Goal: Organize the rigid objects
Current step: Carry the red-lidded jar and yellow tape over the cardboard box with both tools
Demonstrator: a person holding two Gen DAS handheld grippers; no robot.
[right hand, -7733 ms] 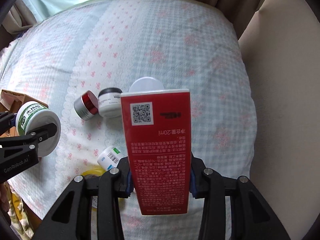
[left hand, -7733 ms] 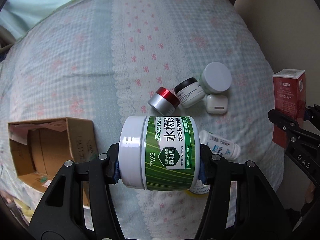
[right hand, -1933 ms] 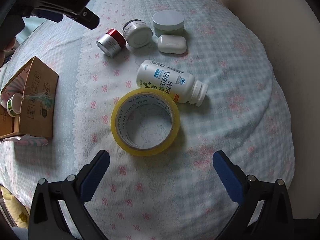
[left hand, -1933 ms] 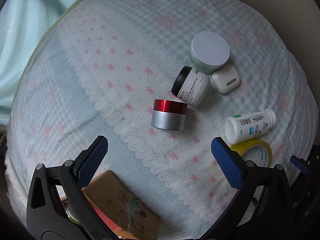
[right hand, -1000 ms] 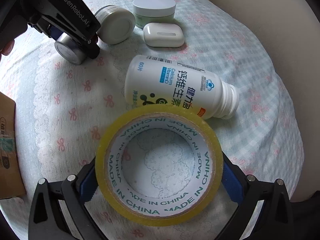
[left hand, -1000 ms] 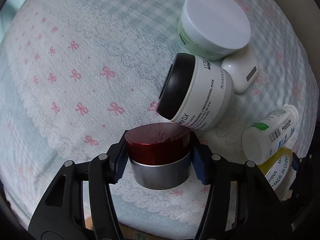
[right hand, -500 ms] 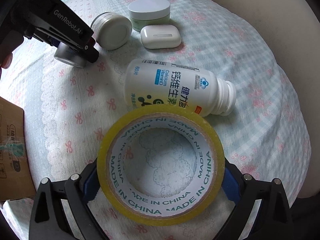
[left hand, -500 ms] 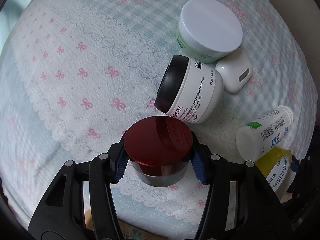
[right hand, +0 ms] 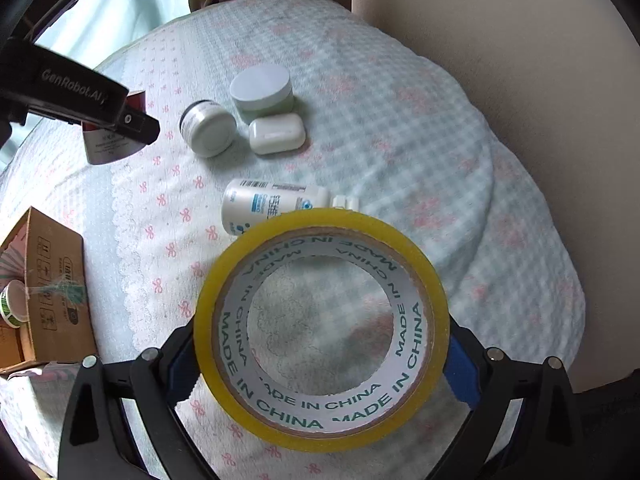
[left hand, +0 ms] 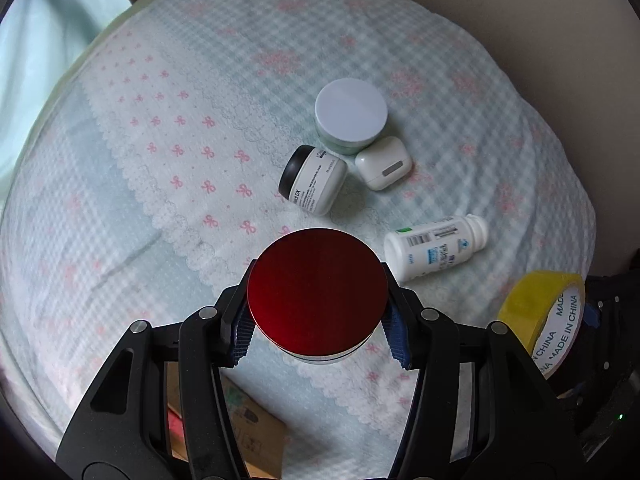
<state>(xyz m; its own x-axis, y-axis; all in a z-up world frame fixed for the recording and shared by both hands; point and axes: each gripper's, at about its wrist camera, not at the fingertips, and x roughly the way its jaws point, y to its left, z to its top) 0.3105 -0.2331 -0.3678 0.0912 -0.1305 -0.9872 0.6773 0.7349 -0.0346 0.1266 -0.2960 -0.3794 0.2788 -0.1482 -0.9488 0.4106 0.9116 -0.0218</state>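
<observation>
My left gripper (left hand: 318, 332) is shut on a silver jar with a red lid (left hand: 317, 293), held above the bed and seen lid-on; the same jar (right hand: 105, 145) shows at the upper left of the right wrist view. My right gripper (right hand: 320, 354) is shut on a yellow tape roll (right hand: 434, 300), also lifted; the roll (left hand: 542, 312) shows at the right edge of the left view. On the cover lie a white pill bottle (left hand: 434, 246), a black-lidded white jar (left hand: 314, 178), a pale green jar (left hand: 350, 114) and a white earbud case (left hand: 384, 162).
A checked bedcover (left hand: 200, 140) with pink bows carries everything. An open cardboard box (right hand: 52, 292) stands at the bed's left edge with a green-labelled jar (right hand: 12, 304) inside. A beige headboard or wall (right hand: 520, 60) rises on the right, curtains at the back.
Both grippers have risen from the bed, the left lifting the red-lidded jar away from the black-lidded jar, the right lifting the tape roll off the cover.
</observation>
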